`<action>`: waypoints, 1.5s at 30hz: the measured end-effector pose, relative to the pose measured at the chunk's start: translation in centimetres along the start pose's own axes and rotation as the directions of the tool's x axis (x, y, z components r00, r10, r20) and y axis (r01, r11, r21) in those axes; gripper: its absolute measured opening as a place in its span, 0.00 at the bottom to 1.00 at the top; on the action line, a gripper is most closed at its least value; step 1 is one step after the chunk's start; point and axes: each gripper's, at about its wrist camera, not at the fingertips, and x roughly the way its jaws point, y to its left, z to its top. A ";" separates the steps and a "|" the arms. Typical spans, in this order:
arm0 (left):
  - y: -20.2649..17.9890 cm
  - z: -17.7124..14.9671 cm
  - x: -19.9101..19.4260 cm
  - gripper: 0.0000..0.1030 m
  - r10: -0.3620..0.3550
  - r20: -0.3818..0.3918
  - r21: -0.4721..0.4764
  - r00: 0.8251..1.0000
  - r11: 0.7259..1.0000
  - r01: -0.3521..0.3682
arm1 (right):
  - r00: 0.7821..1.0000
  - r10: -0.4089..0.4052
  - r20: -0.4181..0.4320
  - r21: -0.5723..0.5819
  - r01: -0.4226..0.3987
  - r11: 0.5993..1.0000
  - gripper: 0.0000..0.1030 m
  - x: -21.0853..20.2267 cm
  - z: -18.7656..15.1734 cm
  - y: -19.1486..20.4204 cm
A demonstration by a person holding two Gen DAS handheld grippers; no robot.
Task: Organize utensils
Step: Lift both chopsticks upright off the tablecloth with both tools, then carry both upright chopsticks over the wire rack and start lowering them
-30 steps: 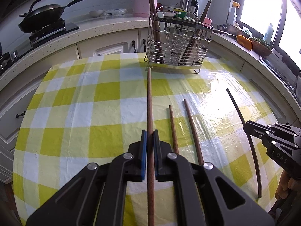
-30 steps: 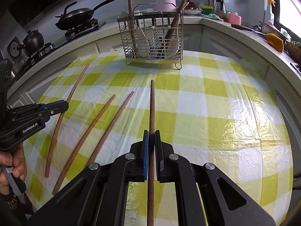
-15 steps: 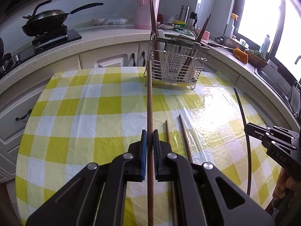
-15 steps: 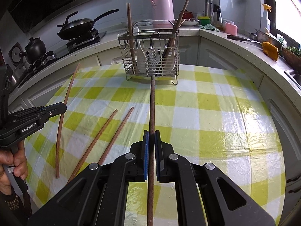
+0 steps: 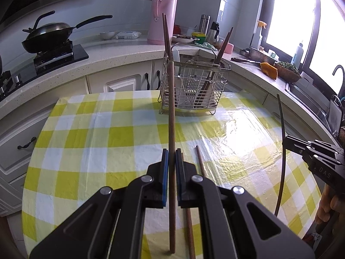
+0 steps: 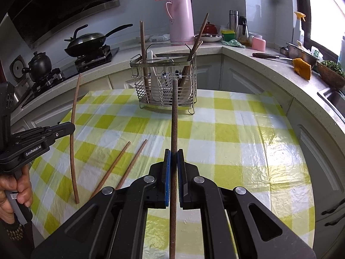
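Observation:
My left gripper (image 5: 170, 152) is shut on a brown wooden chopstick (image 5: 171, 112) and holds it raised above the checked table, tip toward the wire utensil basket (image 5: 194, 86). My right gripper (image 6: 174, 152) is shut on another brown chopstick (image 6: 174, 116), also raised and pointing at the basket (image 6: 166, 84). Two more chopsticks (image 6: 120, 166) lie on the cloth between the grippers; they show in the left wrist view (image 5: 199, 161) too. The basket holds upright chopsticks and white utensils. Each gripper appears in the other's view, the right (image 5: 289, 139) and the left (image 6: 72, 126).
A round table with a yellow and white checked cloth (image 6: 237, 133) stands before a curved counter. On the counter are a pink thermos (image 6: 181, 15), a wok on a stove (image 6: 86, 41), a black kettle (image 6: 39, 65), jars and a knife (image 6: 267, 56). A sink is at the right.
Both grippers have lifted their chopsticks off the cloth and tilted up, so the basket and counter sit lower and nearer in both views. Two chopsticks stay on the table.

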 end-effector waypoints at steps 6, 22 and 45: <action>-0.3 0.2 0.1 0.06 -0.013 0.006 0.011 1.000 1.000 0.013 | 1.000 0.004 0.000 0.008 -0.004 1.000 0.06 -0.1 0.1 -0.2; -0.5 1.6 -0.4 0.06 -0.028 0.021 0.031 0.999 0.999 0.027 | 1.000 0.007 0.005 0.001 -0.007 1.000 0.06 -0.6 1.7 -0.6; -1.4 5.0 -0.9 0.06 -0.048 0.051 0.063 0.998 0.997 0.044 | 1.000 0.024 0.016 0.004 -0.024 1.000 0.06 -0.4 5.0 -2.0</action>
